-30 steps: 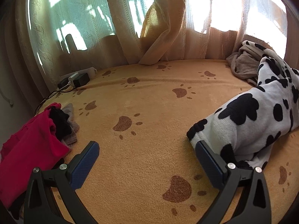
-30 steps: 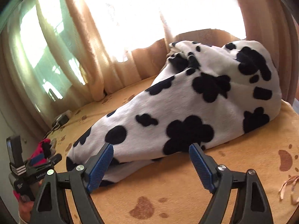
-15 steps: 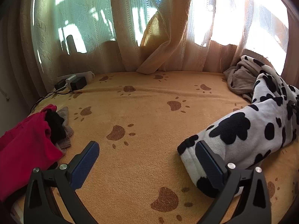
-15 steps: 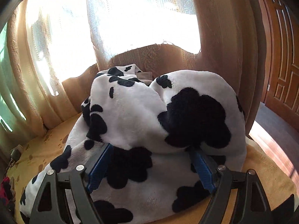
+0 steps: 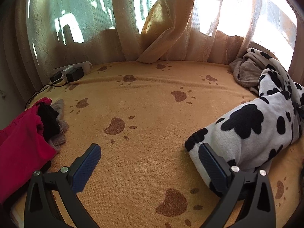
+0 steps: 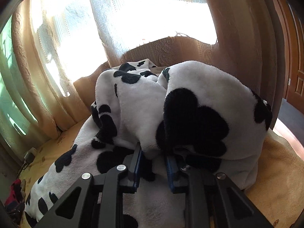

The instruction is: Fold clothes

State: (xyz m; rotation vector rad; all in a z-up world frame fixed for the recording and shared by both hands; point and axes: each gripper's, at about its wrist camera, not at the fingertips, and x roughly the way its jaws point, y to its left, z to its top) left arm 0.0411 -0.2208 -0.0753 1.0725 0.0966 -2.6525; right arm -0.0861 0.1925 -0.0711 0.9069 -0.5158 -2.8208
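A white fleece garment with black cow spots (image 5: 247, 125) lies bunched on the right side of the orange paw-print bedspread (image 5: 142, 98). In the right wrist view the same garment (image 6: 142, 110) fills the middle. My right gripper (image 6: 153, 153) is closing its jaws on a raised fold of it, and the blue pads pinch the fleece between them. My left gripper (image 5: 149, 148) hovers open over the bedspread with nothing between its fingers. Its right finger (image 5: 210, 163) is close beside the garment's near end.
A red garment (image 5: 20, 142) with a black piece (image 5: 47, 121) on it lies at the left edge. A grey cloth (image 5: 245, 72) sits at the back right. A power strip with chargers (image 5: 70, 73) lies under the curtains (image 5: 159, 38). A wooden door (image 6: 296, 66) stands at the right.
My right gripper has pushed in over the cow-print garment and gone from wide open to pinching a fold. The left gripper has stayed open and almost still.
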